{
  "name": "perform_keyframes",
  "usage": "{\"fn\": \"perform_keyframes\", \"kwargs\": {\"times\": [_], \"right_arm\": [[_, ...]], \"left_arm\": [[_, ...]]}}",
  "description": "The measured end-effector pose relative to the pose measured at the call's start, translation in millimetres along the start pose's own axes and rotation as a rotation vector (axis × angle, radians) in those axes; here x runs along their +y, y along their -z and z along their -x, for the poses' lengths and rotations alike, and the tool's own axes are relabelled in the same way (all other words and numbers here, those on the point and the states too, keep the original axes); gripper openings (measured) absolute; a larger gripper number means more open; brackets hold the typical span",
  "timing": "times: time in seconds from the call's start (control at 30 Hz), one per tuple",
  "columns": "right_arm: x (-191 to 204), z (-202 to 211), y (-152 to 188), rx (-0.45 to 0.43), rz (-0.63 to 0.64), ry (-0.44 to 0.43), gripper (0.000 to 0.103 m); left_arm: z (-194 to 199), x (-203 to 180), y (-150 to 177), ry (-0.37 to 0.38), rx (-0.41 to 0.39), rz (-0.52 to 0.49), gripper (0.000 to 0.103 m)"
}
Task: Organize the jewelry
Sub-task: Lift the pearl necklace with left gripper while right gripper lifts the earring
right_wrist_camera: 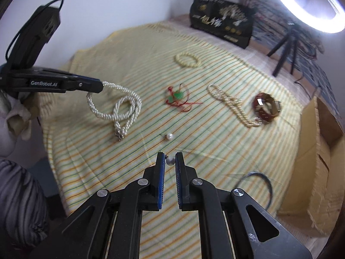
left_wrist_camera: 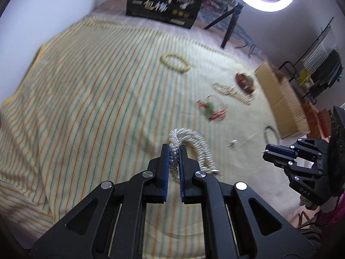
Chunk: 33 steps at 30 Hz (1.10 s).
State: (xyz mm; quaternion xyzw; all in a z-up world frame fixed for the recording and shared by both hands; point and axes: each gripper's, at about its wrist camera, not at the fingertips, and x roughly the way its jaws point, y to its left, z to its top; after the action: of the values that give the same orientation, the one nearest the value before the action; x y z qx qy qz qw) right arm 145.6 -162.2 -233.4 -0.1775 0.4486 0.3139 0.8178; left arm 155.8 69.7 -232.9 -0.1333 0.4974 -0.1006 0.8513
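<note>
A twisted white pearl necklace (left_wrist_camera: 195, 142) (right_wrist_camera: 125, 105) hangs from my left gripper (left_wrist_camera: 174, 149) (right_wrist_camera: 101, 87), which is shut on one loop of it. The clasp end still touches the striped yellow cloth (right_wrist_camera: 151, 49). My right gripper (right_wrist_camera: 170, 157) (left_wrist_camera: 266, 151) is shut on a small pearl earring (right_wrist_camera: 170, 161), held at the fingertips just above the cloth. A second pearl earring (right_wrist_camera: 169, 136) (left_wrist_camera: 232, 143) lies loose on the cloth a little beyond it.
On the cloth lie a yellow bead bracelet (right_wrist_camera: 187, 59), a red cord with a green pendant (right_wrist_camera: 179, 97), a pale bead strand (right_wrist_camera: 232, 105), a brown bangle (right_wrist_camera: 267, 108) and a black hair tie (right_wrist_camera: 258, 183). A cardboard box (right_wrist_camera: 319, 140) stands at the right, a black carton (right_wrist_camera: 222, 27) and a tripod (right_wrist_camera: 284, 49) behind.
</note>
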Motion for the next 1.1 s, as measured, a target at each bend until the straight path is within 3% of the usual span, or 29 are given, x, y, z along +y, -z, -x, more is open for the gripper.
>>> {"fn": "perform_keyframes", "kwargs": {"times": [0.57, 1.1], "right_arm": [[-40, 97, 27, -0.146, -0.158, 0.107, 0.008], [-95, 162, 44, -0.231, -0.225, 0.226, 0.008]], "left_arm": [[77, -54, -26, 0.129, -0.144, -0.068, 0.006], [114, -155, -64, 0.266, -0.214, -0.221, 0.006]]}}
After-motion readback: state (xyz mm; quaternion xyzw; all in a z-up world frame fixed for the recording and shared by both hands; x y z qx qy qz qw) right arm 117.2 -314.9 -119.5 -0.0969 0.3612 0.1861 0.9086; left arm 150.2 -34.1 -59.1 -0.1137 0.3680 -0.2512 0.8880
